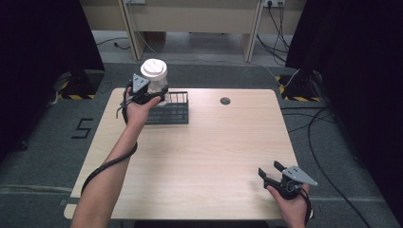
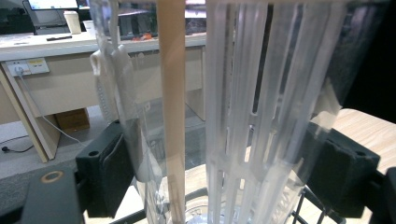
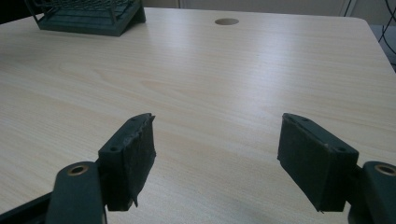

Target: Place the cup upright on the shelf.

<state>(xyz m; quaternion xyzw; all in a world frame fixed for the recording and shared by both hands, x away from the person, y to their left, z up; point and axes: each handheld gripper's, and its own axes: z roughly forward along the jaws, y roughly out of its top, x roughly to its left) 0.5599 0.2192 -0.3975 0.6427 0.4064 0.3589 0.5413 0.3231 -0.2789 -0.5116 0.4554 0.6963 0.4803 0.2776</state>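
In the high view the left gripper (image 1: 154, 95) sits in the upper left of the frame, at the far left part of the wooden table (image 1: 214, 152), with its jaws clamped on a clear plastic cup (image 1: 156, 81) that has a white lid. The cup stands upright at the left end of a dark wire basket (image 1: 173, 110), though whether its base rests inside the basket or hangs just above it cannot be told from here. In the left gripper view the cup (image 2: 261, 116) takes up the middle of the frame, its ribbed clear wall pressed between the two black jaw pads at lower left and lower right, and a pale straw-like stick (image 2: 172, 107) runs upright through it (bits of the basket wire show along the bottom edge). The right gripper (image 1: 272, 176) is in the lower right of the high view, near the table's front right corner and well apart from the cup and basket. In the right gripper view its jaws stand wide apart with nothing between them, bare table (image 3: 210, 84) lying ahead, the basket (image 3: 88, 16) in the upper left corner of that frame and a round cable hole (image 3: 226, 21) near the top centre.
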